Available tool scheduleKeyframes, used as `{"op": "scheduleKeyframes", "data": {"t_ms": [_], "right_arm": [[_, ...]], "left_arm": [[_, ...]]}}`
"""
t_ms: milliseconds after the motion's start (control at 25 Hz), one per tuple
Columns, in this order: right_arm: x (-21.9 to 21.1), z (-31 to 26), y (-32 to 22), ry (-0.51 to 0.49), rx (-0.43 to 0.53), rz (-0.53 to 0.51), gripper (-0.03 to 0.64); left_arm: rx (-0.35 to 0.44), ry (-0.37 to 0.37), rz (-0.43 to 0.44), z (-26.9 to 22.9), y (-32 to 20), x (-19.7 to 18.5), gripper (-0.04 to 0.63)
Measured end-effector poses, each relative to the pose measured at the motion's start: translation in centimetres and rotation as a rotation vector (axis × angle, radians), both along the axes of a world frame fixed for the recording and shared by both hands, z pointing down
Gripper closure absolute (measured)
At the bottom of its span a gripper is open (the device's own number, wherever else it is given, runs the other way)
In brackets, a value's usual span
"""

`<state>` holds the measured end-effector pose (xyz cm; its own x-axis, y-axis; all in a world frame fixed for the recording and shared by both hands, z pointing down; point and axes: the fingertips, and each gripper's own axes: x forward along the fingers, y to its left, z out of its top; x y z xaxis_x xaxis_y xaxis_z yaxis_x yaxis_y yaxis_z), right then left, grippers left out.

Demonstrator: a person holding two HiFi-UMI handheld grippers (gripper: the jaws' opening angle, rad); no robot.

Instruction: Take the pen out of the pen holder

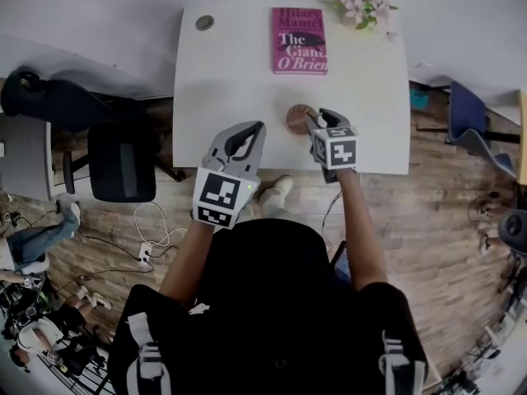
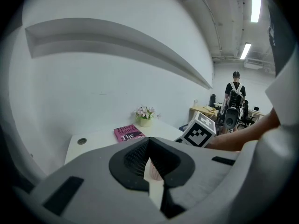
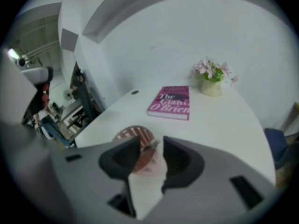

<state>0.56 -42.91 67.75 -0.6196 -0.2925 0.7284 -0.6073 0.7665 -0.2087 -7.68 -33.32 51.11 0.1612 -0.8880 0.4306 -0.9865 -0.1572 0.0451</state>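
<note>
A white table is set on a wooden floor. A round grey cable port is sunk into its far left corner. A pink book is laid flat at the far middle, and a pot of pink flowers is placed at the far right corner. A brown slatted pen holder is stood close to the near edge, right of centre.

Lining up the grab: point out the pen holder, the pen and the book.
pen holder (image 3: 131, 135): right gripper view, on its striped brown surface.
pen (image 3: 150, 145): right gripper view, on its upper end.
book (image 1: 299, 41): head view, middle of the pink cover.
</note>
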Motion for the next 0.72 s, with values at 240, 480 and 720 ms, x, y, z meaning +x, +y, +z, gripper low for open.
{"op": "scheduleKeyframes", "data": {"t_ms": [240,480,720], "right_arm": [[-0.3,0.1,0.2,0.043,0.023,0.012,0.487],[-0.5,-1.3,0.3,0.066,0.07,0.053,0.512],[-0.6,-2.7,0.4,0.092,0.096,0.105,0.546]], "left_arm": [[0.005,0.002,-0.003,-0.1,0.5,-1.1,0.58],[0.021,0.014,0.043,-0.7,0.4,-2.0,0.58],[0.038,0.012,0.105,-1.6,0.1,-3.4,0.58]]}}
